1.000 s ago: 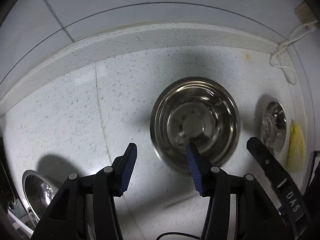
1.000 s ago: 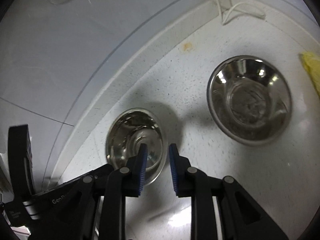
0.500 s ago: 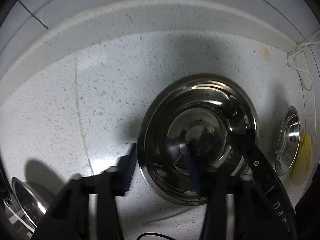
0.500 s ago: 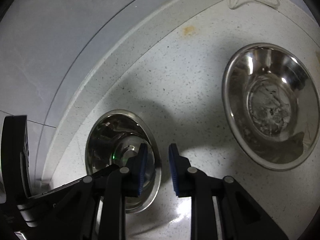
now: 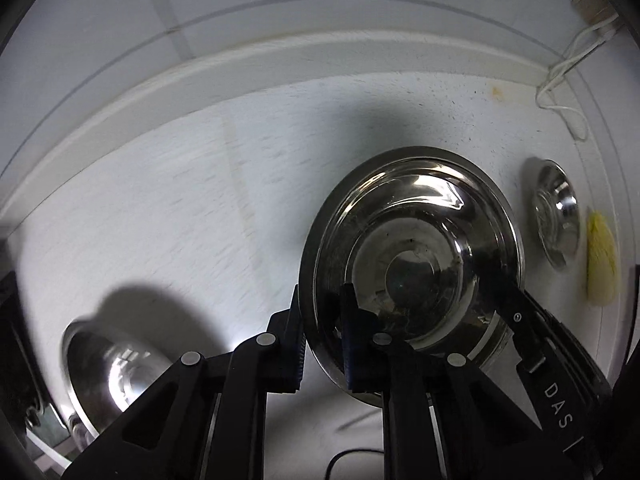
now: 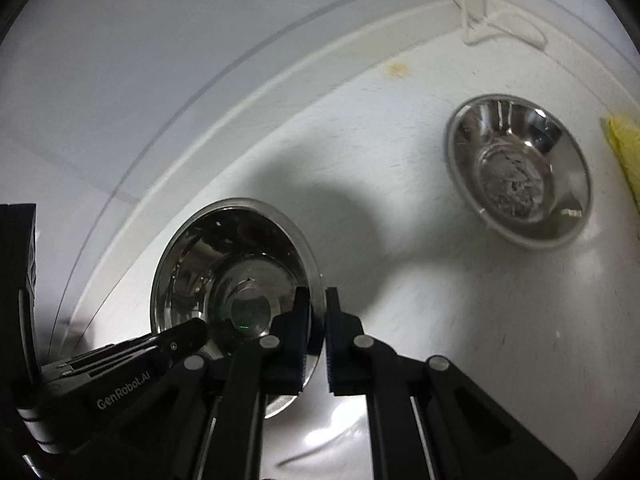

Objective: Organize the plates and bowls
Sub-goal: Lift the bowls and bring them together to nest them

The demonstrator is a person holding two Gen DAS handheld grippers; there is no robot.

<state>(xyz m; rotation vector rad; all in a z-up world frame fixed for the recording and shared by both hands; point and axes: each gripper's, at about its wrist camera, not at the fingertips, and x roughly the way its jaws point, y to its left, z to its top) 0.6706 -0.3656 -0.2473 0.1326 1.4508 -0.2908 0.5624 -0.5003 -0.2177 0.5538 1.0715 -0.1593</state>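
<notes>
- The steel bowl (image 5: 412, 248) sat on the speckled white counter (image 5: 168, 208), near the low ledge along the wall.
- My left gripper (image 5: 324, 336) straddled its near rim, one finger inside and one outside, closed onto the metal.
- My right gripper (image 6: 318, 340) pinched the opposite rim of the same bowl (image 6: 236, 276), fingers nearly together.
- A second bowl (image 6: 520, 172) lay well apart, beside a yellow cloth (image 6: 626, 152).
- A third bowl (image 5: 104, 364) stood at the left edge.
- A white cord (image 6: 480, 20) hung by the wall.
</notes>
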